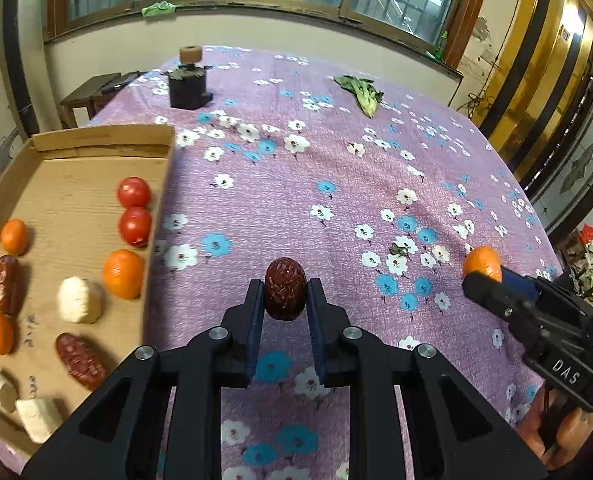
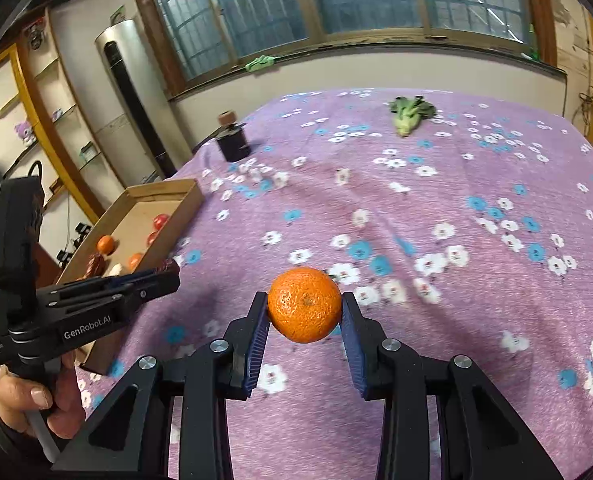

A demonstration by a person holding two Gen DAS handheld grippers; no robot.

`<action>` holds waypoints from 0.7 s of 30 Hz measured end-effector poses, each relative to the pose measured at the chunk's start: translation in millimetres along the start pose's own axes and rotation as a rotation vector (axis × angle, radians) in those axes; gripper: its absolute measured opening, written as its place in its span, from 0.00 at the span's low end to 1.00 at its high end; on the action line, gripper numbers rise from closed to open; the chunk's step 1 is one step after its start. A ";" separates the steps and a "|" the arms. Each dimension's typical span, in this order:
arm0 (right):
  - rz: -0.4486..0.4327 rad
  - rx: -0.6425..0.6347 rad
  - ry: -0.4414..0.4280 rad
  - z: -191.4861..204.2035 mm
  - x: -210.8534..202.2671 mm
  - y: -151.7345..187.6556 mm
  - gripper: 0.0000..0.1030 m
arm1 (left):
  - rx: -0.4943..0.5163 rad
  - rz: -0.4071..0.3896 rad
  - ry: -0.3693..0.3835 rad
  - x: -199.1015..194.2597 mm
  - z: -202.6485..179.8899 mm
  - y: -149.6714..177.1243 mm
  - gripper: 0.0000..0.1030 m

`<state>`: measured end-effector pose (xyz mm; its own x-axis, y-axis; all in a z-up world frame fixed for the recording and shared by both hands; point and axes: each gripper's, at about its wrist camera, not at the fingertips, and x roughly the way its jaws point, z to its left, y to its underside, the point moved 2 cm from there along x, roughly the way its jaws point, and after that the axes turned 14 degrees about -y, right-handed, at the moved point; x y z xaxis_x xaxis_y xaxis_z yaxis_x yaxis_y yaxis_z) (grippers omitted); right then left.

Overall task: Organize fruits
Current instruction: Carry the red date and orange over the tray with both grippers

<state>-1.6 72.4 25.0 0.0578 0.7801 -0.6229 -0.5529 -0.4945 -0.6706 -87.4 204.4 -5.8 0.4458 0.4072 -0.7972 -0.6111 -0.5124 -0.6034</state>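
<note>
Tablecloth (image 1: 336, 200): both grippers angled down, loaded

Table (image 1: 336, 208), covered by a purple cloth (image 2: 436, 208) printed with white and blue flowers. Lying directly on it:
- 1 shallow cardboard tray (image 1: 158, 200) at the left edge, holding fruit and pale chunks.
- 1 dark block (image 1: 187, 88) with a small tan spool on top, far left.
- 1 leafy green vegetable (image 1: 362, 94), far right.
- 1 small scrap of green leaf (image 1: 397, 249) among the flowers, near side.
</note>
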 end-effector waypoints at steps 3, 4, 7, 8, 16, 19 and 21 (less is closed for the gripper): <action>0.009 -0.017 -0.014 11.2 2.7 1.9 0.35 | -0.001 -0.016 -0.019 -8.0 5.1 2.9 0.18; 0.011 -0.020 -0.017 13.9 2.9 2.5 0.35 | -0.002 -0.019 -0.021 -10.2 6.1 3.7 0.18; 0.015 -0.032 -0.032 23.6 4.6 2.8 0.35 | 0.000 -0.030 -0.032 -16.6 9.5 6.5 0.18; 0.017 -0.037 -0.036 27.3 5.2 3.0 0.35 | 0.003 -0.037 -0.039 -18.8 10.3 7.4 0.18; 0.031 -0.072 -0.067 52.5 10.9 3.8 0.35 | -0.009 -0.058 -0.066 -32.0 23.0 13.2 0.18; 0.041 -0.085 -0.080 61.6 14.8 3.9 0.35 | -0.021 -0.062 -0.081 -34.8 30.5 14.1 0.18; 0.046 -0.091 -0.089 66.2 16.6 3.8 0.35 | -0.029 -0.064 -0.087 -36.6 35.5 15.5 0.18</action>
<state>-57.8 108.8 38.8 -0.0421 0.7847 -0.6184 -0.4753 -0.5602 -0.6784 -136.4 208.4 14.8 0.4241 0.5032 -0.7529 -0.5637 -0.5040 -0.6544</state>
